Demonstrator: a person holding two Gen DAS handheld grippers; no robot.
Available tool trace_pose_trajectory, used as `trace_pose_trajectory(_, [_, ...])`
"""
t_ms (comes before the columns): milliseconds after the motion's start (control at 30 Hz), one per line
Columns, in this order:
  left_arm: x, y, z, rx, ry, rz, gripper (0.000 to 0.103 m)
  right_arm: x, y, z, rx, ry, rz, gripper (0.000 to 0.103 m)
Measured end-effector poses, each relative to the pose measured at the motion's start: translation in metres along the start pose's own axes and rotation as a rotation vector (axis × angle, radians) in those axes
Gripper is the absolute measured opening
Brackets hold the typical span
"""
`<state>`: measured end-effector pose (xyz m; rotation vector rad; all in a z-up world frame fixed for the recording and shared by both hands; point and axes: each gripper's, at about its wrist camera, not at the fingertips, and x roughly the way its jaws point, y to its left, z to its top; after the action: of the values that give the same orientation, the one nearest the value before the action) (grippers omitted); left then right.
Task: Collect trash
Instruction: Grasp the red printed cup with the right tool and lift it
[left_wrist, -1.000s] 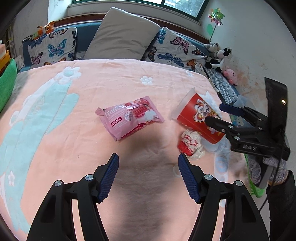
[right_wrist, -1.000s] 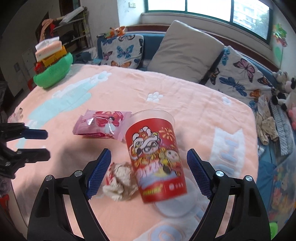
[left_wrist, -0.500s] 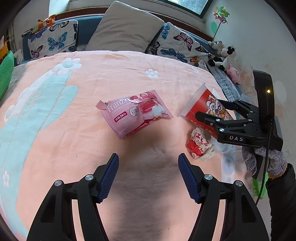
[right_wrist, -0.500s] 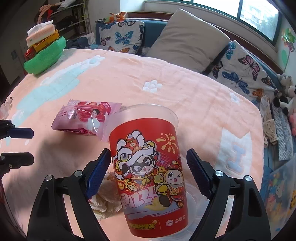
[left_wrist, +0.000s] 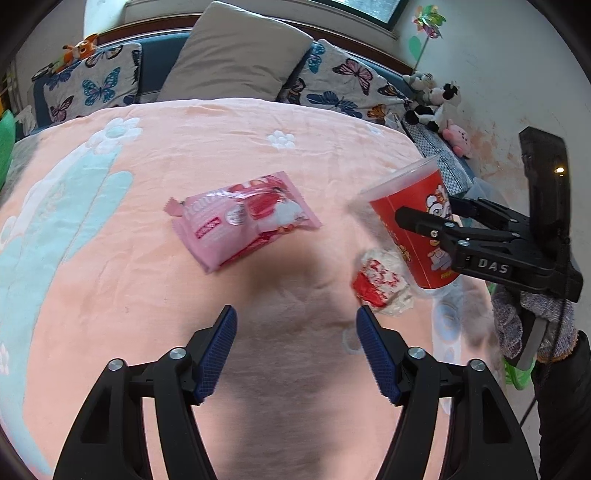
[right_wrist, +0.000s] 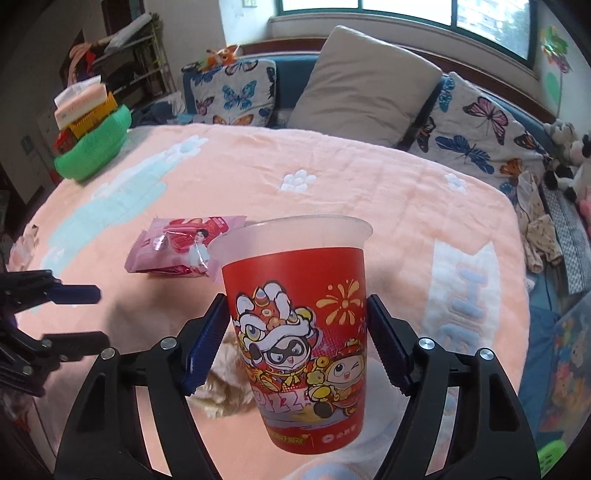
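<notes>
My right gripper (right_wrist: 297, 341) is shut on a red paper cup (right_wrist: 299, 328) with a cartoon lion print and holds it upright above the pink blanket. In the left wrist view the cup (left_wrist: 410, 225) sits tilted in the right gripper (left_wrist: 424, 218) at the right. A crumpled red-and-white wrapper (left_wrist: 382, 282) lies below the cup; it shows partly behind the cup in the right wrist view (right_wrist: 221, 384). A pink snack bag (left_wrist: 245, 218) lies flat mid-blanket (right_wrist: 184, 251). My left gripper (left_wrist: 295, 349) is open and empty, hovering near the blanket's front, also visible at the left (right_wrist: 74, 314).
Pillows (left_wrist: 236, 55) line the back of the bed. A green basket (right_wrist: 94, 147) with boxes stands at the far left. Stuffed toys (left_wrist: 436, 99) sit at the right edge. The blanket (left_wrist: 110, 258) covers the bed.
My right gripper closed on the red cup and lifted it off the blanket, turning it upright. My left gripper stayed open and shifted slightly.
</notes>
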<state>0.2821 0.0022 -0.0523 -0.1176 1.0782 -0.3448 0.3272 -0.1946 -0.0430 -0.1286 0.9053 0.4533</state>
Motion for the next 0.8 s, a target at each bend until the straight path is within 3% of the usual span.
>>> trace_pose_trajectory(400, [0.018, -0.045, 0.002, 0.094, 0.008, -0.039, 0.07, -0.065, -0.022, -0.033, 0.097, -0.088, -0.007, 0.074])
trace_pose_trajectory(800, [0.058, -0.069, 0.013, 0.137, 0.031, 0.003, 0.07, -0.124, -0.044, -0.067, 0.161, -0.162, -0.043, 0.074])
